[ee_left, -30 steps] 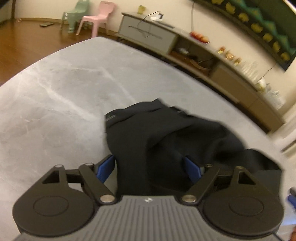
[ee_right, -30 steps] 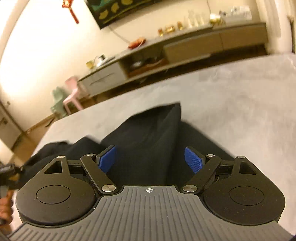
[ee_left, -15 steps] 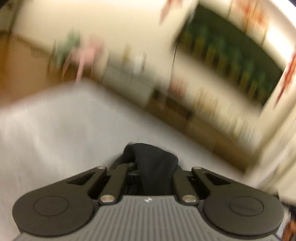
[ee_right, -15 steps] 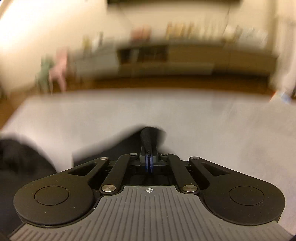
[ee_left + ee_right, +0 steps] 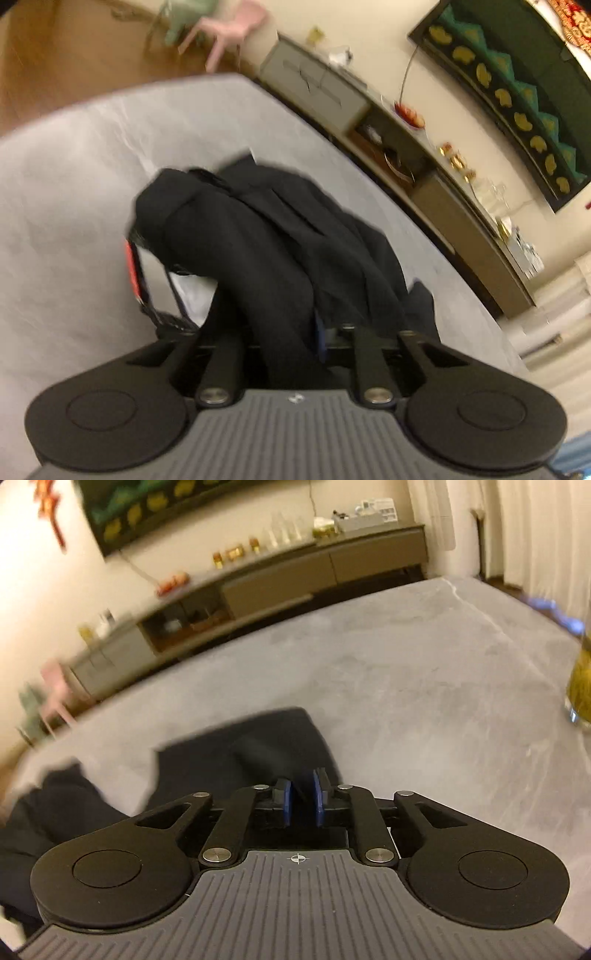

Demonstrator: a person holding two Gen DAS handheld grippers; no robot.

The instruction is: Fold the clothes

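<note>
A black garment (image 5: 258, 229) lies bunched on the grey marble-look table (image 5: 74, 184). My left gripper (image 5: 280, 328) is shut on a thick fold of it, and the cloth drapes over both fingers and hides them. A red tag (image 5: 130, 266) and cords show at the garment's left edge. In the right wrist view the black garment (image 5: 229, 753) lies flatter on the table (image 5: 406, 701). My right gripper (image 5: 302, 801) has its blue pads (image 5: 284, 801) close together with a narrow ridge of the cloth pinched between them.
A glass with a yellow-green filling (image 5: 580, 686) stands on the table at the right edge. Beyond the table runs a long low sideboard (image 5: 461, 221) with bottles and a fruit bowl. A pink child's chair (image 5: 236, 26) stands on the wooden floor.
Both grippers were open over the garment a second ago and have since shut on it. The cloth in the left gripper has been lifted and bunched. The right pads now stand slightly wider.
</note>
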